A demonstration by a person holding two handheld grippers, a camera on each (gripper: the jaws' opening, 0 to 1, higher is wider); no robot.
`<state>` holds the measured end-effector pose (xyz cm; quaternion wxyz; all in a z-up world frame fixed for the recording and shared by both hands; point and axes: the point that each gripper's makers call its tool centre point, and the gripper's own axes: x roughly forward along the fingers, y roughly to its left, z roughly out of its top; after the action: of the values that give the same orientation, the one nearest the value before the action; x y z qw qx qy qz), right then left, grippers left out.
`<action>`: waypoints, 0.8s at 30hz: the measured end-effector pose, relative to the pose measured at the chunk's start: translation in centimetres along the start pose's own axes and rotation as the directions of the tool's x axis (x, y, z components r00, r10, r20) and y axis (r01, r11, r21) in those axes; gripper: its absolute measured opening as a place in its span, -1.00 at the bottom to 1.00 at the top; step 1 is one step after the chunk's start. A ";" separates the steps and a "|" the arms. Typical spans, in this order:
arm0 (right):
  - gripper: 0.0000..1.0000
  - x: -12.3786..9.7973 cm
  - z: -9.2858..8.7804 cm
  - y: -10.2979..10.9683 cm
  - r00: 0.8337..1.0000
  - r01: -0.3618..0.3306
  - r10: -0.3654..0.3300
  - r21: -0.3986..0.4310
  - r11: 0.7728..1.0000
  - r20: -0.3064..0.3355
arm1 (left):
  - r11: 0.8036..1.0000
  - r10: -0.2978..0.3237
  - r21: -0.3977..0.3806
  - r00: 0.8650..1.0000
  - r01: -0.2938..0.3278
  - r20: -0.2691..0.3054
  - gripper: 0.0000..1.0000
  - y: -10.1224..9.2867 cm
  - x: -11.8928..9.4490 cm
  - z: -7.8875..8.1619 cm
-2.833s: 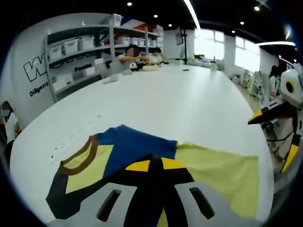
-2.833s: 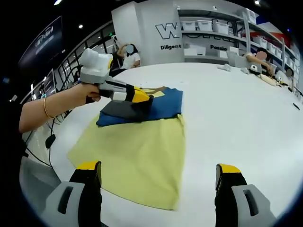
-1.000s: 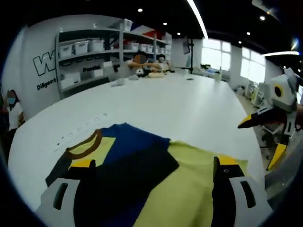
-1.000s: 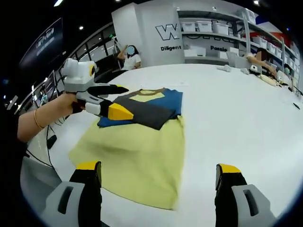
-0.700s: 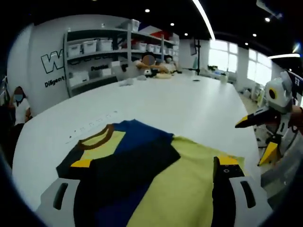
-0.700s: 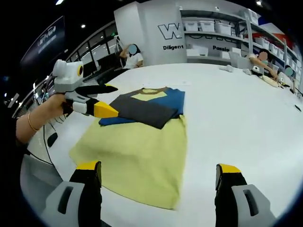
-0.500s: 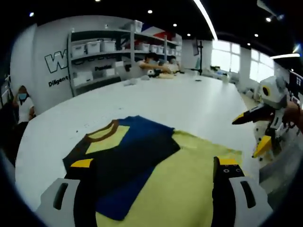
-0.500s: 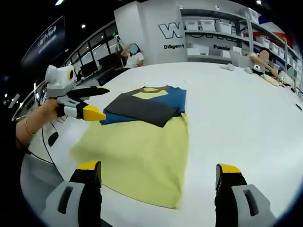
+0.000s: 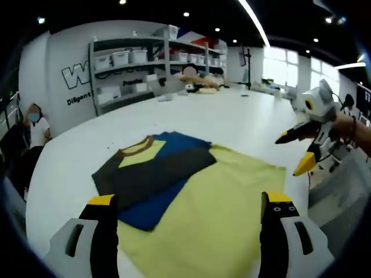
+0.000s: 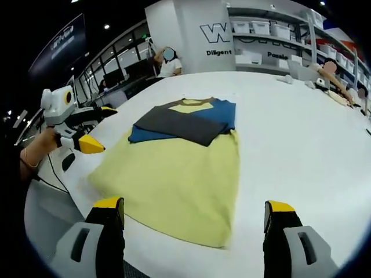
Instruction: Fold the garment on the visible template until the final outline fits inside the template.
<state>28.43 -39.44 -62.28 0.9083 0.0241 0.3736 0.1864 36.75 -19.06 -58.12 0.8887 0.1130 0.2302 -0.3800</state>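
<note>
Hovering over the white worktop point(image 10: 301, 133), both claws are spread and empty — left claw point(image 9: 184, 202), right claw point(image 10: 194, 209). The garment point(image 10: 174, 165) lies flat, dark sleeves folded across its blue top, yellow body stretched toward the claws. Next, I reckon, the near hem needs pinching and folding up toward the collar.

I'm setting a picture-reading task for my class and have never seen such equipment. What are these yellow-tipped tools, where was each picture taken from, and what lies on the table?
A person holds a pair of tongs in each hand, each carrying a camera. The left gripper view looks along the left tongs; the right tongs appear at its right. The right gripper view looks along the right tongs. Both pairs are open and hold nothing. On the white table lies a yellow, blue and dark garment, its sleeves folded in.
</note>
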 end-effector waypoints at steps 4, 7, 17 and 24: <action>0.98 0.0 -0.3 0.2 1.000 -0.005 0.005 -0.003 1.000 -0.006 | 0.999 0.016 -0.038 1.000 -0.017 -0.009 0.98 0.1 -1.1 -1.2; 0.98 0.0 -0.7 0.3 1.000 -0.007 0.007 -0.005 1.000 -0.014 | 0.997 0.036 -0.071 0.999 -0.038 -0.028 0.96 0.4 -2.0 -2.2; 0.98 0.1 -1.6 0.5 0.999 -0.021 0.021 0.004 1.000 -0.029 | 0.976 0.092 -0.188 0.989 -0.113 -0.116 0.90 1.2 -4.6 -5.2; 0.97 0.2 -2.6 0.2 0.998 -0.019 0.020 0.003 1.000 -0.055 | 0.936 0.091 -0.319 0.979 -0.146 -0.180 0.63 0.9 -6.2 -8.0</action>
<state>26.69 -39.42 -64.20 0.8958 0.0237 0.3985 0.1954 31.07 -11.55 -62.00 0.8948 0.0067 0.3548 -0.2711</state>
